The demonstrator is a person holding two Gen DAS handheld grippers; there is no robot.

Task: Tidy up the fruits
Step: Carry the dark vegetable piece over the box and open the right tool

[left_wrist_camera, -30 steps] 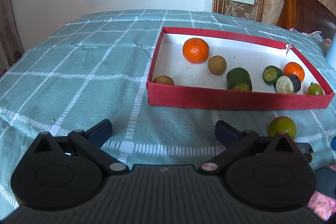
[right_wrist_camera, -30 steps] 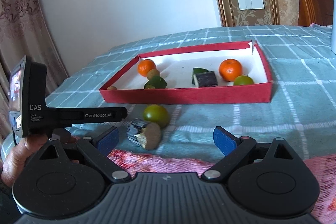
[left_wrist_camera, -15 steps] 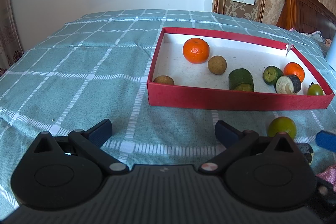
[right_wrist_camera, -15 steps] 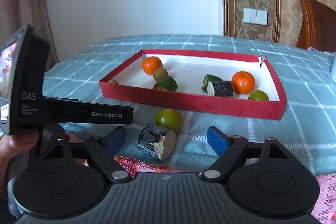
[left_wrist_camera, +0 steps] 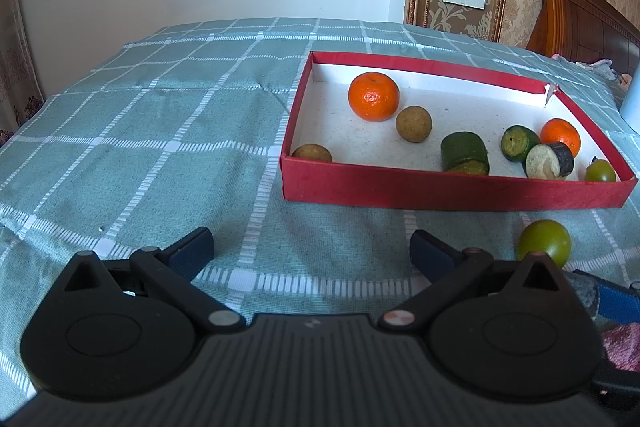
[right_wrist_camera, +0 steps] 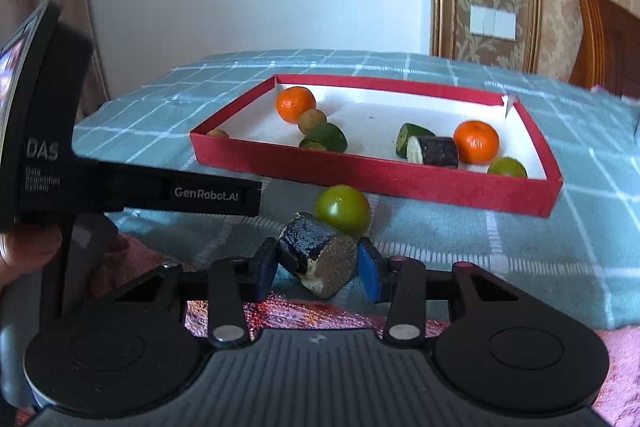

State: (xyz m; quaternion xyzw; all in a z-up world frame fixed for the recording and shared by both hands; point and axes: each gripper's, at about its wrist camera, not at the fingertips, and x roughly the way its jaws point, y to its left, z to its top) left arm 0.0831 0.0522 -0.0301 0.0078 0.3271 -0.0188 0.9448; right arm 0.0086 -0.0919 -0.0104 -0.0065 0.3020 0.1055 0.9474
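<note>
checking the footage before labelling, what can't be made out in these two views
- Dark cut piece, right wrist view: its underside and whether the closing right tongs already press it.
- Same piece, left wrist view: mostly hidden behind the left tongs' body.
- Brown fruit, both views: lower half behind the red box's front wall.
- Green fruit in the box corner, left wrist view: partly cut by the wall.
</note>
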